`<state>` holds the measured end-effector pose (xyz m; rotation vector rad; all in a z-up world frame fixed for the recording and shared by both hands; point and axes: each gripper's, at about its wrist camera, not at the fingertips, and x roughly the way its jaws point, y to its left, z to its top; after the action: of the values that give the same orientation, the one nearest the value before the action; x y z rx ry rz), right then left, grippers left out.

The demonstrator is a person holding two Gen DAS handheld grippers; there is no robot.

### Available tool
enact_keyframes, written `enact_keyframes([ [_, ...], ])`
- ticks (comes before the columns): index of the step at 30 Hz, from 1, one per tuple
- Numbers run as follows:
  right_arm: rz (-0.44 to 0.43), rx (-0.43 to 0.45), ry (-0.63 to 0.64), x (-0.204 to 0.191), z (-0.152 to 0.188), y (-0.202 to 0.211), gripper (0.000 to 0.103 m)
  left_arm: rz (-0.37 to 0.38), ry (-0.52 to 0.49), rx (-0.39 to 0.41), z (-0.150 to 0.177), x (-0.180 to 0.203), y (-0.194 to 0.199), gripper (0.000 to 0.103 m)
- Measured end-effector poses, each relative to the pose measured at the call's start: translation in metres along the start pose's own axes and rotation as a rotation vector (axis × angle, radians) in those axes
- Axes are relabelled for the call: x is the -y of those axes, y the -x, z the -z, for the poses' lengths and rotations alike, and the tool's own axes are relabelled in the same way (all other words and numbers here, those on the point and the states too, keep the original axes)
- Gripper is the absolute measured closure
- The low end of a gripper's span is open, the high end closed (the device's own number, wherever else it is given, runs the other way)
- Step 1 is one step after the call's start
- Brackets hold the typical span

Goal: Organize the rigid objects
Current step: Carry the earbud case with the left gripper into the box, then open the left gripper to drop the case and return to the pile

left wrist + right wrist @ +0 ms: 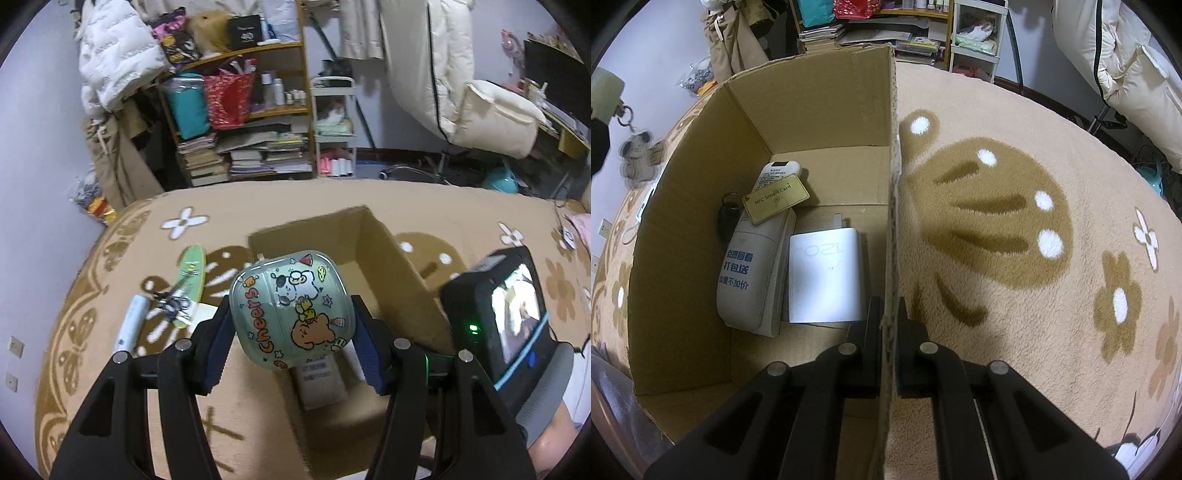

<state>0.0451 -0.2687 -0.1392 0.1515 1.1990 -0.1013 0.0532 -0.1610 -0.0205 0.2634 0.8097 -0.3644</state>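
Observation:
My left gripper (291,326) is shut on a pale green rounded case (290,314) with cartoon stickers and the word "cheers". It hangs above the near left part of an open cardboard box (388,251). My right gripper (890,310) is shut on the box's right wall (892,166), one finger inside and one outside. In the box lie a white remote (753,266), a gold NFC card (775,199), a white charger (823,273) and a dark key fob (726,218). The case's edge (605,96) and a dangling charm (637,157) show at the far left.
On the flowered beige rug (258,206), left of the box, lie a green mini skateboard (190,273), a white tube (131,325) and a bunch of metal clips (171,302). The right gripper's camera unit (498,317) stands at the box's right side. Shelves (240,110) stand behind.

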Motion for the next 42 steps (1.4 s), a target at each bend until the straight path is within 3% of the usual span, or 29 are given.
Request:
enact_keyframes([
  [7, -0.002, 0.0, -0.002, 0.0, 0.0, 0.0, 0.096, 0.069, 0.027, -0.05, 0.007, 0.002, -0.021, 0.045],
  [16, -0.003, 0.0, -0.002, 0.0, 0.0, 0.0, 0.096, 0.083, 0.049, -0.122, 0.018, -0.001, -0.051, 0.045],
  [33, -0.005, -0.001, -0.003, 0.0, 0.0, -0.002, 0.096, 0.043, 0.0, -0.077, 0.014, 0.002, -0.036, 0.045],
  [36, -0.004, -0.002, -0.002, -0.001, 0.0, -0.002, 0.096, 0.024, 0.007, -0.061, 0.01, -0.006, -0.029, 0.035],
  [38, -0.003, -0.002, -0.001, -0.001, 0.0, -0.002, 0.096, 0.013, 0.019, -0.042, 0.008, -0.013, -0.025, 0.021],
  [42, -0.004, -0.002, -0.001, 0.0, 0.001, -0.002, 0.096, -0.023, 0.017, -0.032, 0.004, -0.026, -0.023, 0.014],
])
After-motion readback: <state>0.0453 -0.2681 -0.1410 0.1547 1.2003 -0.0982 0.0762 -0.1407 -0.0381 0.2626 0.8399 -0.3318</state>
